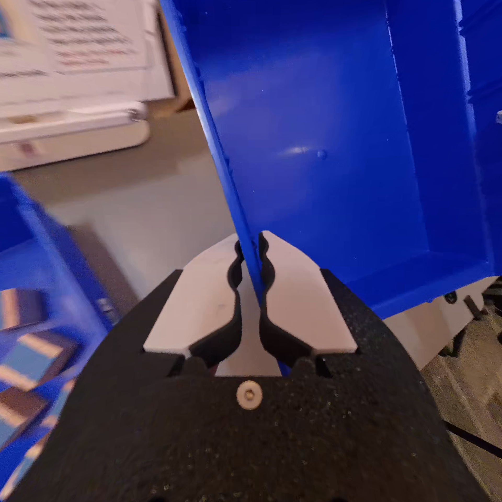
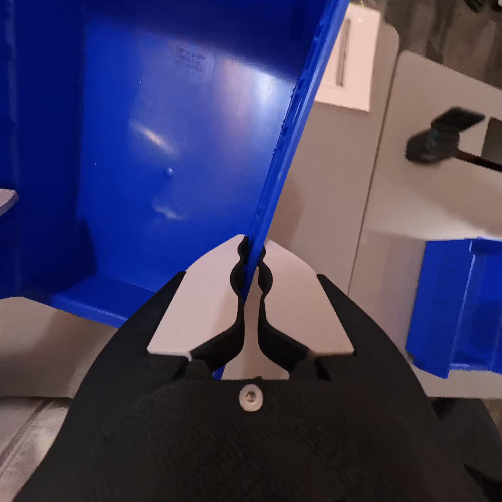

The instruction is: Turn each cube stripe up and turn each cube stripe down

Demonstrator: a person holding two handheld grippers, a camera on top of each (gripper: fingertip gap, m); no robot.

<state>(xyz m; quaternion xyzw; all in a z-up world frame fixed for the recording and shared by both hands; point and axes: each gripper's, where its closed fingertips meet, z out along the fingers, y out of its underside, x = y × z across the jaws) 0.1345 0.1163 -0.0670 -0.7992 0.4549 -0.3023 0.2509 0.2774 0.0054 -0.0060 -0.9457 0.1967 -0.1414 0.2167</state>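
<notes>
An empty blue bin (image 1: 312, 135) is held tilted, with its bare inside facing both cameras. My left gripper (image 1: 251, 241) is shut on the bin's left wall. My right gripper (image 2: 254, 241) is shut on the bin's right wall, and the bin's inside (image 2: 163, 135) fills the left half of that view. Several blurred cubes with light stripes (image 1: 30, 361) lie in a second blue bin (image 1: 40, 244) at the lower left of the left wrist view. No cube is in either gripper.
A white case (image 1: 68, 130) lies on the pale table (image 1: 152, 206) behind the second bin. In the right wrist view another blue bin (image 2: 456, 298) stands on its side at the right, with a black tool-like object (image 2: 440, 138) beyond it. Carpet (image 1: 461, 407) shows below the table edge.
</notes>
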